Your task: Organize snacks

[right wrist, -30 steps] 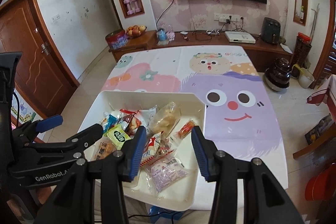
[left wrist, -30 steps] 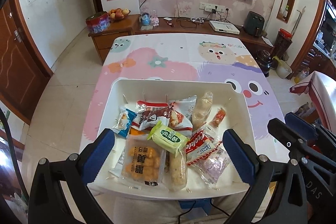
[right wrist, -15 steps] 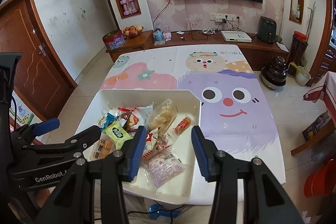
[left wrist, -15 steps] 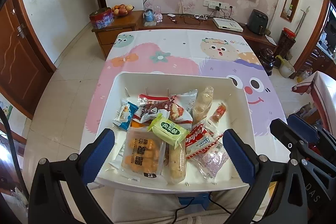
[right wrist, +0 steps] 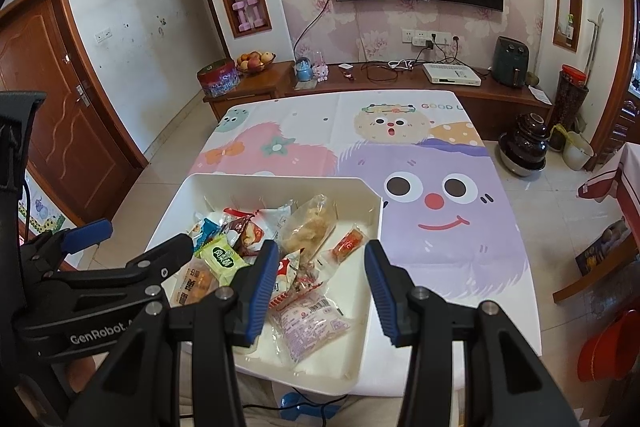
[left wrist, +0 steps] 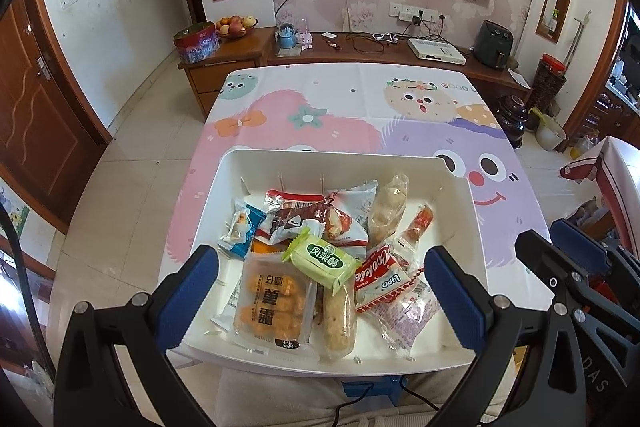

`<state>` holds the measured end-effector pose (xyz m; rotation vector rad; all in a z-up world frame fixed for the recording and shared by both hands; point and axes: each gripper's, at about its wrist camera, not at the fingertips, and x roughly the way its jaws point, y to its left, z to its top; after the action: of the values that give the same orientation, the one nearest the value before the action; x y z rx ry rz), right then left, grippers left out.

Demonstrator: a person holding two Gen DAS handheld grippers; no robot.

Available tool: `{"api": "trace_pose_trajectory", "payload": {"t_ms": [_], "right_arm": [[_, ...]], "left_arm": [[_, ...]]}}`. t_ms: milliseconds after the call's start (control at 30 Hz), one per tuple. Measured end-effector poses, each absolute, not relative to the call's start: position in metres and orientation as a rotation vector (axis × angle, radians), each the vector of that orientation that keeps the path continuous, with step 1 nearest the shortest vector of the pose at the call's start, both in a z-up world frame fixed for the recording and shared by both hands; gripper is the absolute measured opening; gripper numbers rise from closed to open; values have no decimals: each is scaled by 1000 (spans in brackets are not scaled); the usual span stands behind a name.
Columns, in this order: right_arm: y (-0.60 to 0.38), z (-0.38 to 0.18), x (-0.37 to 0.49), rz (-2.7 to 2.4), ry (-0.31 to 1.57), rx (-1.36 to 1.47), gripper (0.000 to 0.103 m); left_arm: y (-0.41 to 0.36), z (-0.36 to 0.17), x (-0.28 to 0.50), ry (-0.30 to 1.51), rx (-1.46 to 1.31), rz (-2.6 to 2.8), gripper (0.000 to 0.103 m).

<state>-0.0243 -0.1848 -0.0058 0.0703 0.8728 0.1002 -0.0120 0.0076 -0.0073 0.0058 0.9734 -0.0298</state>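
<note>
The left gripper (left wrist: 320,291) is hanging wide open over the near half of a white tray (left wrist: 256,163), its blue fingers (left wrist: 188,283) spread almost as far apart as the tray's side walls and gripping nothing; whether the pads are brushing the tray's rim cannot be told. Between those fingers a heap of wrapped snacks is lying: an orange biscuit pack (left wrist: 272,303) is sitting closest to the tool, a green wafer pack (left wrist: 324,261) is resting just ahead of it on top of other wrappers, and a red-and-white Lipo pack (left wrist: 380,275) is lying toward the right finger. Farther ahead, a clear bag of pale puffs (left wrist: 386,211) is leaning toward the tray's far wall. The right gripper (right wrist: 320,287) is also standing open, less widely, empty, above the tray's near right corner, with a clear pink-printed packet (right wrist: 312,327) lying directly between its fingers and a small red sausage stick (right wrist: 348,241) just ahead of them. The left tool's black frame is covering the tray's left side in the right wrist view, hiding several packs there. The tray is resting on a cartoon tablecloth (right wrist: 440,219), its near edge overhanging toward the holder. Much of the pile is overlapping, so lower wrappers are hard to read.
</note>
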Motion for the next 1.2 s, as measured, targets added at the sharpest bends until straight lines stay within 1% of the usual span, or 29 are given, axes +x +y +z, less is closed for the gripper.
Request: {"api": "trace_pose_trajectory", "payload": {"t_ms": [1200], "right_arm": [[-187,-7,-24,102,882,80,45]], "left_arm": [[2,-15,-3,993,10,-31,102]]}}
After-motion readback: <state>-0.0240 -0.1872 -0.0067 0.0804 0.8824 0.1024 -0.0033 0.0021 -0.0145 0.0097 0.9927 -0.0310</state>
